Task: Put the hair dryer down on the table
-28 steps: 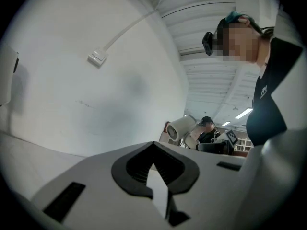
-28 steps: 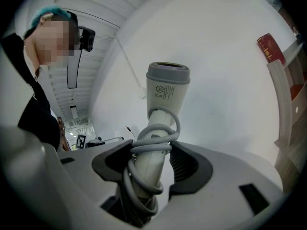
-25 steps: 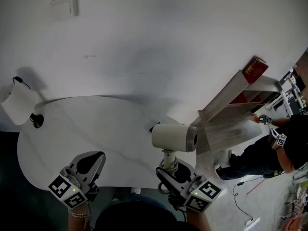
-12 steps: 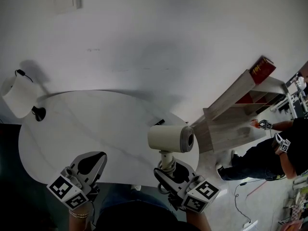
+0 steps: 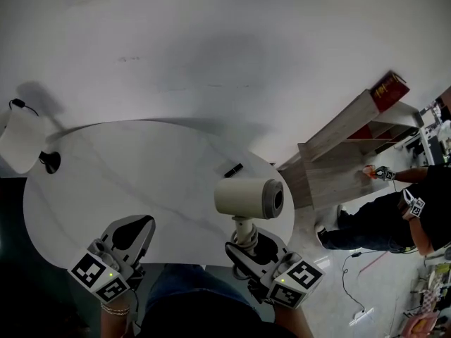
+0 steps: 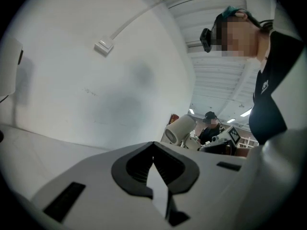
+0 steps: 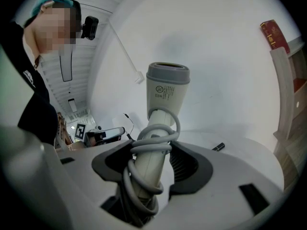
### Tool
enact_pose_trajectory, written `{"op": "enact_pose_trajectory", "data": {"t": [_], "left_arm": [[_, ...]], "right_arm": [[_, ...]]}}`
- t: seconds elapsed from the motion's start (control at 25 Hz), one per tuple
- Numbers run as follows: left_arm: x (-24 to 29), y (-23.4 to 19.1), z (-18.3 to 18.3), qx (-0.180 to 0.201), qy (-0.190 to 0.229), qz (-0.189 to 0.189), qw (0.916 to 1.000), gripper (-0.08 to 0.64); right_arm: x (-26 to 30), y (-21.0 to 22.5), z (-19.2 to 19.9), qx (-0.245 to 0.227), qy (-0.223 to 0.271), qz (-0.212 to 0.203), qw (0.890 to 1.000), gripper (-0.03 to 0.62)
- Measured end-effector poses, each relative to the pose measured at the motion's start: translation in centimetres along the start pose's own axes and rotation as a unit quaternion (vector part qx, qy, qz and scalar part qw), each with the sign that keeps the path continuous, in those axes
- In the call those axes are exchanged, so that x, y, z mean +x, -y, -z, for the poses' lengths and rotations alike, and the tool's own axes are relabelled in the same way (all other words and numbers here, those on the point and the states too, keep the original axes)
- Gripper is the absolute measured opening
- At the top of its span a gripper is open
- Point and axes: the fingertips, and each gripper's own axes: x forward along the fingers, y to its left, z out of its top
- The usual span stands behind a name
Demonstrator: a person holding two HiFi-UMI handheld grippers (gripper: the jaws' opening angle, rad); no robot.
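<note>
One step in hand, likely lowering: holds hair dryer (image 5: 248, 198) upright over table (image 5: 141, 174), right gripper (image 7: 152, 159) clamped round its cord-wrapped handle; left gripper (image 6: 154, 164) closed, empty; needs gentle touchdown, then release.

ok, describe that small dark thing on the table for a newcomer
Find the round white table. Near its far right edge, just beyond the cream hair dryer in the right tool, lies a short black stick. The only dark item on that side.
</note>
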Motion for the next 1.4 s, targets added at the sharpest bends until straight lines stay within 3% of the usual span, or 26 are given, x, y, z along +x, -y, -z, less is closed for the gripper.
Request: {"op": "enact_pose_trajectory", "data": {"t": [0.36,0.84,1.4], "left_arm": [[1.3,-2.8,-1.1,-0.001,-0.018,0.028,0.9994,0.008],[3.7,-2.9,-0.9,-0.001,-0.029,0.082,0.9962,0.008],[2.9,-4.5,1.9,-0.023,-0.042,0.075,0.9960,0.008]], "right_arm": [[1.0,-0.2,-0.2,0.015,0.008,0.039,0.999,0.255],[1.1,0.1,0.3,0.011,0.022,0.094,0.995,0.255],[2.7,0.5,2.7,0.002,-0.010,0.103,0.995,0.255]]}}
